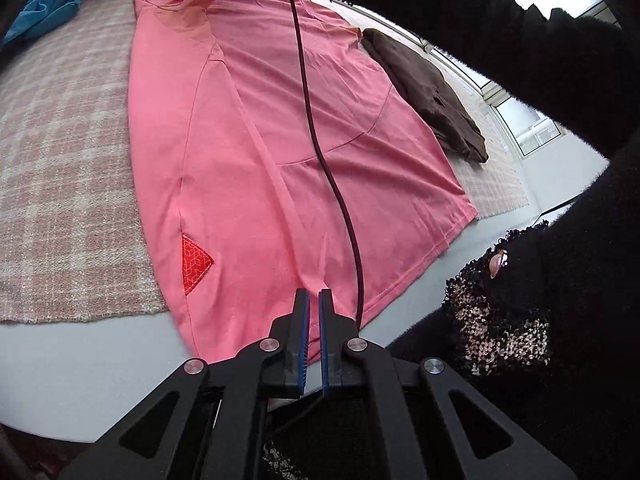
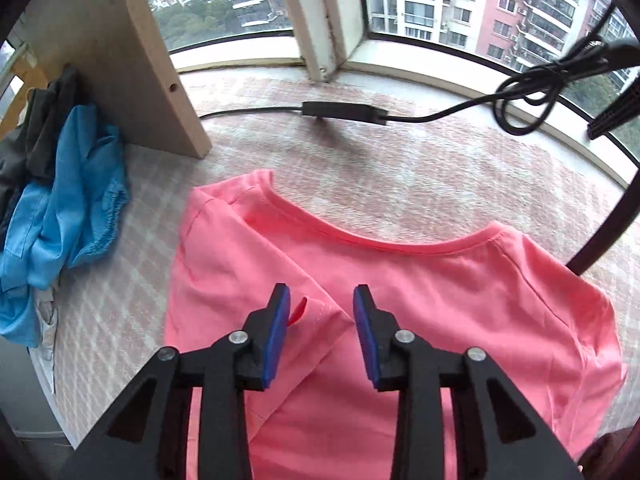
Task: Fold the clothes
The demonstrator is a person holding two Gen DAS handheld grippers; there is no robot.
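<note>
The pink T-shirt (image 1: 280, 128) lies spread on the checked cloth (image 1: 60, 140) ahead of both jaws, one side panel already turned over its middle. The left gripper (image 1: 314, 296) sits at the hem, jaws nearly together; I cannot tell if they pinch fabric. The right gripper (image 2: 322, 300) hangs near the collar, jaws apart around the folded sleeve edge. For a good fold, grip both ends evenly and keep the crease straight. The small red triangle patch (image 1: 196, 264) carries a pattern, no readable writing.

pink shirt (image 2: 400, 280) hem cut off; grey clothes (image 2: 36, 128) half hidden.
</note>
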